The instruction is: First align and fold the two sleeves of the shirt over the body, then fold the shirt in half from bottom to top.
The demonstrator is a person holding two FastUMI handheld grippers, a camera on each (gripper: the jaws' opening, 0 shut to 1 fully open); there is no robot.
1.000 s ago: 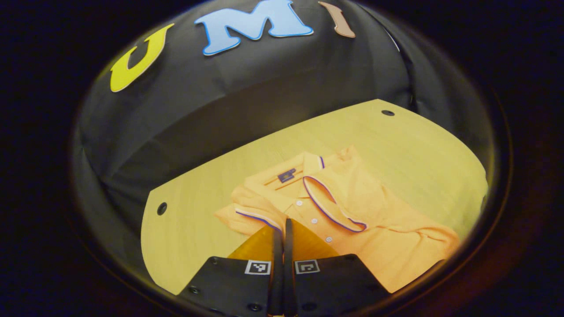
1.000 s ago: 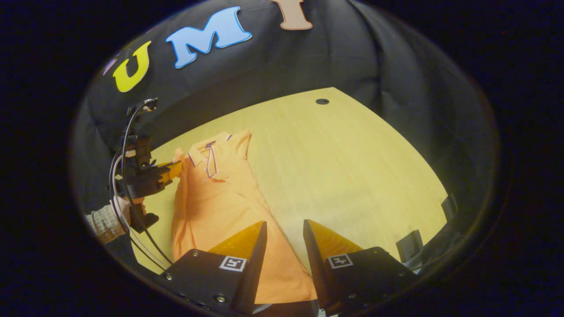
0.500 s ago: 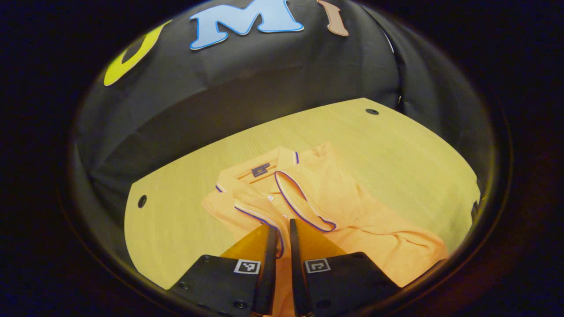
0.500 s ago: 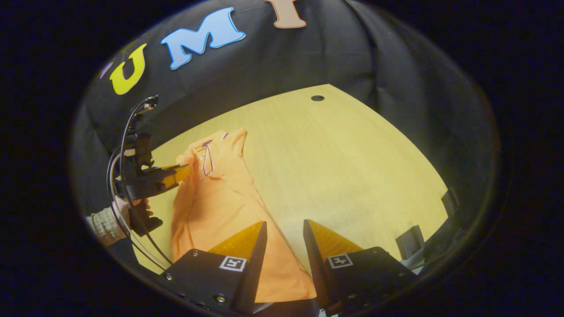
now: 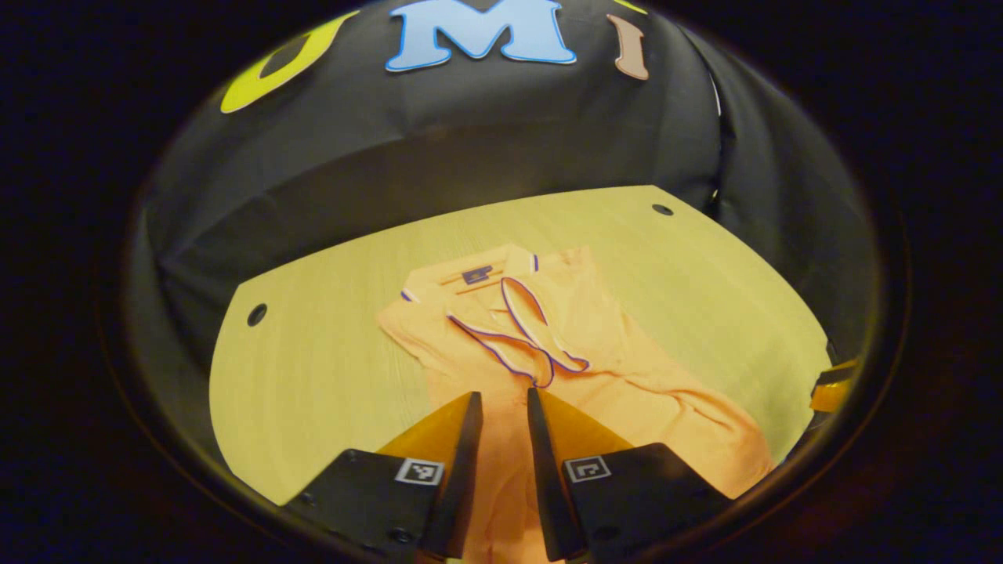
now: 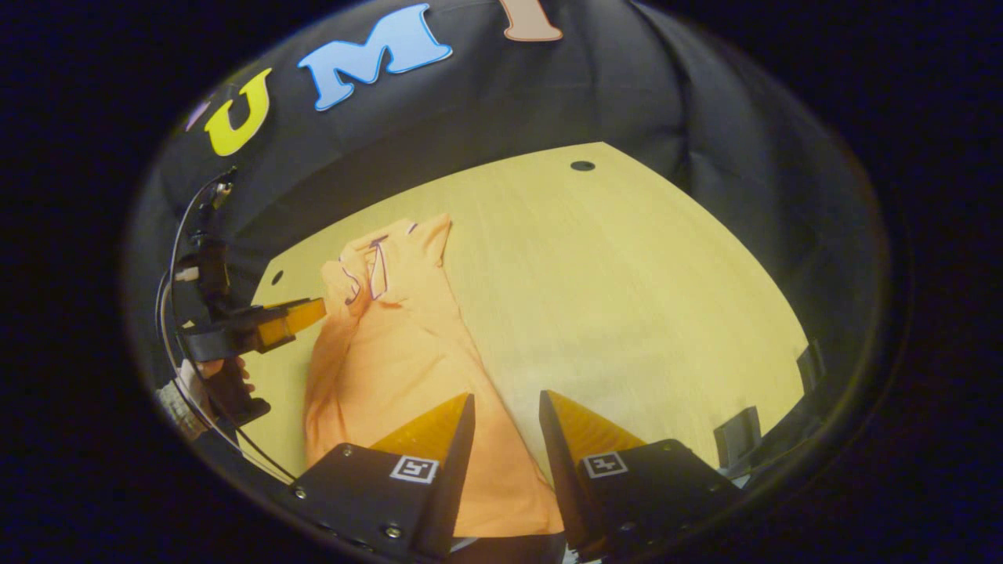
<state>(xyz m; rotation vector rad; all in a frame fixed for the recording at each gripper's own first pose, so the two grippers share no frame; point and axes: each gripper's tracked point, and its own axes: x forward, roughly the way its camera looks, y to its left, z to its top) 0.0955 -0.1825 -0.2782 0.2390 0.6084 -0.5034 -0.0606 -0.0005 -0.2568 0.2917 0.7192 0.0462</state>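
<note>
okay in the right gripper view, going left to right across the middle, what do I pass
Person's hand → other hand-held gripper, the left one → orange shirt → bare wooden table → dark clips at the table's right edge.

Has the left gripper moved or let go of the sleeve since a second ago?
Yes. The left gripper has opened and backed off the shirt, toward the table's near-left edge.

1 shirt (image 5: 595, 368), 1 table (image 5: 313, 368), 2 grippers (image 5: 504, 407) (image 6: 505, 407), 1 hand (image 6: 205, 374)
</note>
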